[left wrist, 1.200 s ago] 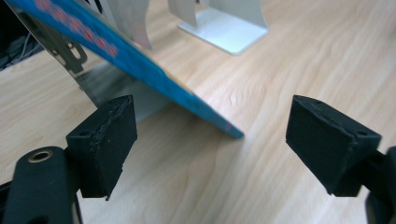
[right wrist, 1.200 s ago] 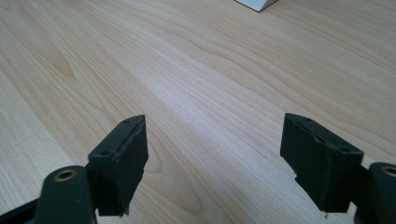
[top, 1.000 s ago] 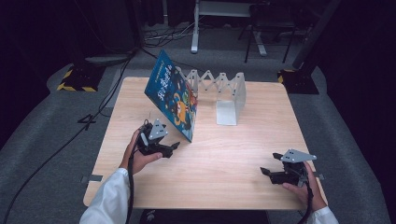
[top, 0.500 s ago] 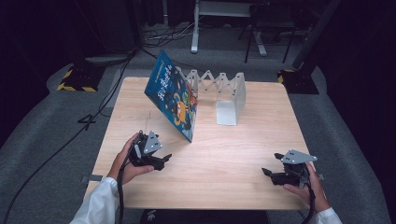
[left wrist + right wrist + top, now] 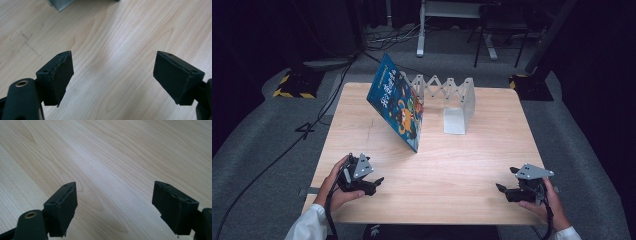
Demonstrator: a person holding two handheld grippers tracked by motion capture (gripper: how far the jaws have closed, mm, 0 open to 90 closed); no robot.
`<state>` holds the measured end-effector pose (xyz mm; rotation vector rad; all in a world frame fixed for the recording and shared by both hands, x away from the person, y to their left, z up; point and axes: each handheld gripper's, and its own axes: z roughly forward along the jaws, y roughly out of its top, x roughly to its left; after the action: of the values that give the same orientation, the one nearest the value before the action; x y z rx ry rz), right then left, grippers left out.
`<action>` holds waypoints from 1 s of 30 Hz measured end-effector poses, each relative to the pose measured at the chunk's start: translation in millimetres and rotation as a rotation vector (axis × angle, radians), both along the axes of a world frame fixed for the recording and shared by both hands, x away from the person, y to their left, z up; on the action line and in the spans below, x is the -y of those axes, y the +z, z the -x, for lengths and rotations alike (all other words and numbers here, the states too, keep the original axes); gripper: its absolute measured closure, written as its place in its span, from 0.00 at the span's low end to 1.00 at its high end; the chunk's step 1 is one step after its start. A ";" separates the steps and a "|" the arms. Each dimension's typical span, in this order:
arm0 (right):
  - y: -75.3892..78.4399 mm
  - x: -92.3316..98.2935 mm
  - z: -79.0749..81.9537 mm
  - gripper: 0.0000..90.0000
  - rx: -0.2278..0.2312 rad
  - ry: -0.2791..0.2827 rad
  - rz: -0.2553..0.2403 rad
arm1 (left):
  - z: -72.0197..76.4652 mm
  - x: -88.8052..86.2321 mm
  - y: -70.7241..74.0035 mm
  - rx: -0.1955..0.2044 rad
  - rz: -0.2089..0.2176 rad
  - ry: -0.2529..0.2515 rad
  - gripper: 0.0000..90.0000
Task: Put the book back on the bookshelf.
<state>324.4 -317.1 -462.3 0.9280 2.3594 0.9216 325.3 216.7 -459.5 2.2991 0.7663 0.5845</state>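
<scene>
Left gripper (image 5: 374, 182), jaws spread and empty, low over the table (image 5: 462, 165) near its front left corner; right gripper (image 5: 504, 190), likewise spread and empty, near the front right corner. Picture book (image 5: 396, 102), leaning tilted against a grey folding bookstand (image 5: 447, 95), toward the far edge, well apart from both.

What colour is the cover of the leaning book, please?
Mainly blue, with orange cartoon figures, on the book; the high view shows it best.

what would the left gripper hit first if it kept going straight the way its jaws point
Probably nothing soon: the left gripper has open jaws over bare table. Far ahead lies the foot of the grey metal bookend, slightly off-line, so it may pass it.
</scene>
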 end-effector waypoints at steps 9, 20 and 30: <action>-8.0 19.5 -2.1 0.24 0.000 -0.045 0.008 | 5.5 -13.6 -16.3 -0.024 -0.035 0.016 0.19; -24.4 54.5 2.3 0.24 -0.042 -0.135 -0.040 | 8.5 -42.4 -36.6 -0.086 0.020 0.078 0.18; -40.0 69.3 2.4 0.22 -0.088 -0.187 -0.116 | 2.7 -57.1 -45.6 -0.162 0.141 0.114 0.17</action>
<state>322.0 -386.4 -502.3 1.2358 2.2625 0.9683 322.6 273.8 -505.0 2.2018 0.9898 0.3835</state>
